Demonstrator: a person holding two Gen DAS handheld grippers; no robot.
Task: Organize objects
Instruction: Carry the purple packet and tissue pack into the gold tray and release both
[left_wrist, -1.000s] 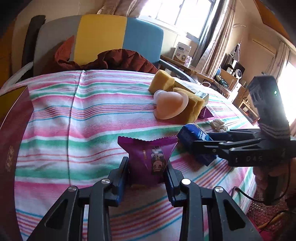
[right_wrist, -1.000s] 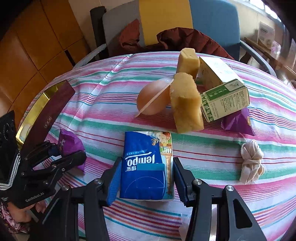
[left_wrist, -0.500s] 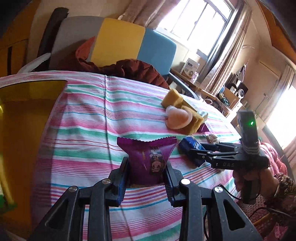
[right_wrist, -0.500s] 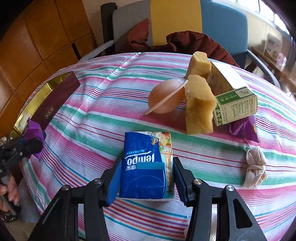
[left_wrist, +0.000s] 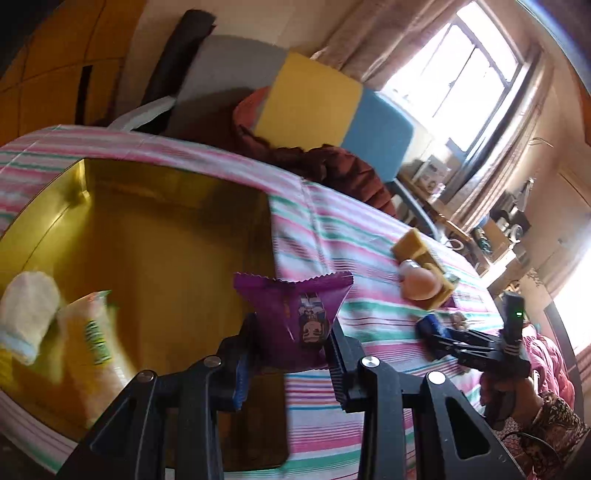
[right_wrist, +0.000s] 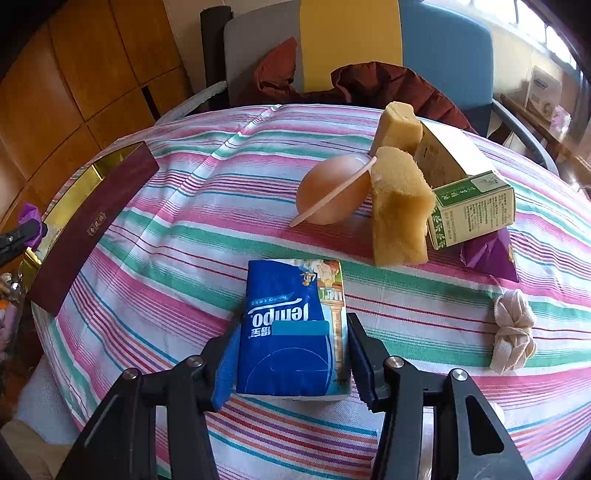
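My left gripper (left_wrist: 291, 332) is shut on a purple snack packet (left_wrist: 295, 314) and holds it in the air over the near right edge of an open gold box (left_wrist: 147, 229). A white cloth item (left_wrist: 27, 310) and a yellow packet (left_wrist: 92, 339) lie blurred inside the box. My right gripper (right_wrist: 291, 354) is shut on a blue Tempo tissue pack (right_wrist: 291, 325) low over the striped tablecloth (right_wrist: 184, 236). In the right wrist view the left gripper (right_wrist: 22, 232) shows at the far left beside the box's dark red wall (right_wrist: 92, 225).
Beyond the tissue pack stand an egg-shaped plastic capsule (right_wrist: 332, 192), two yellow sponges (right_wrist: 399, 206), a green-and-white carton (right_wrist: 469, 184) and a second purple packet (right_wrist: 487, 254). A knotted beige cloth (right_wrist: 513, 328) lies at the right. A chair with a red-brown jacket (right_wrist: 388, 85) stands behind the table.
My left gripper carried the purple packet leftward and a little up, from over the tablecloth to the gold box, rolling as it went. The right gripper and tissue pack stayed put.
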